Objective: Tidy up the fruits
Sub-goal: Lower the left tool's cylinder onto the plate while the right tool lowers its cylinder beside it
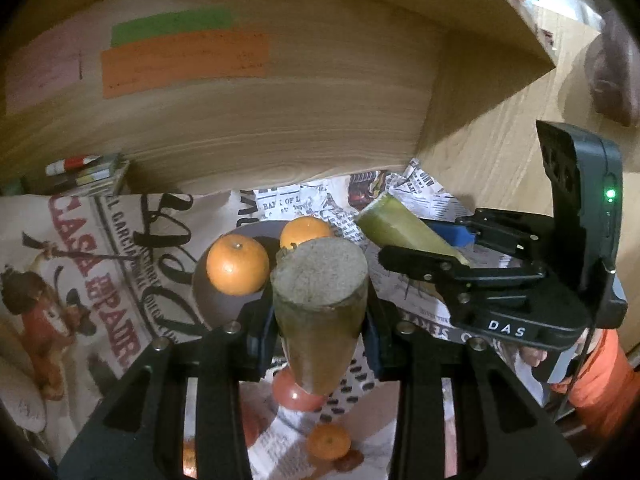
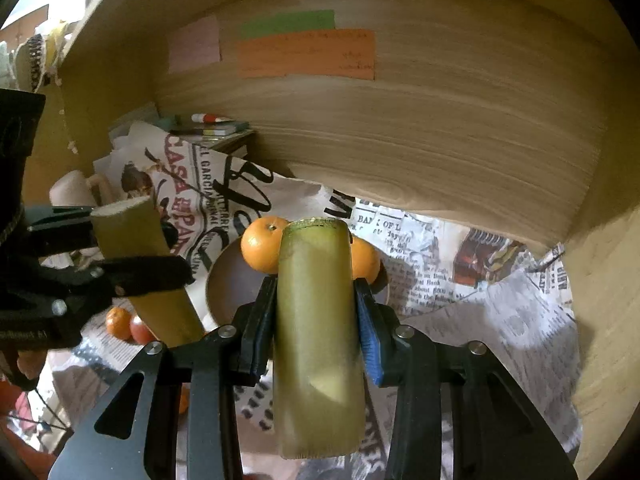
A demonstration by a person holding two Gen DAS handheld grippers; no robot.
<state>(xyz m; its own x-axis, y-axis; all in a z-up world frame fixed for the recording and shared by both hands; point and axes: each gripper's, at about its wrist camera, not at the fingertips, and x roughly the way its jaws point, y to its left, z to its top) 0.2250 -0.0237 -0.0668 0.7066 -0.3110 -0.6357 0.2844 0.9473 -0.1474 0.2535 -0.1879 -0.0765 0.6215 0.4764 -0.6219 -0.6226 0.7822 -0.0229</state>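
Note:
My left gripper (image 1: 320, 312) is shut on a greenish sugarcane piece (image 1: 319, 280), its cut end facing the camera. My right gripper (image 2: 316, 304) is shut on a second green sugarcane piece (image 2: 318, 320). Both hover just in front of a brown plate (image 1: 208, 300) that holds two oranges (image 1: 237, 264) (image 1: 306, 231). In the right wrist view the plate (image 2: 224, 288) and the oranges (image 2: 262, 250) lie behind the cane, and the left gripper (image 2: 136, 272) with its cane (image 2: 140, 248) is at the left. The right gripper (image 1: 448, 256) shows at the right in the left wrist view.
Printed newspaper (image 2: 460, 280) covers the shelf floor. A wooden back wall (image 2: 400, 140) carries coloured paper notes (image 2: 306, 54). Books (image 1: 96, 178) lie at the back left. A tomato (image 1: 294, 394) and small oranges (image 1: 328, 440) lie below, near me.

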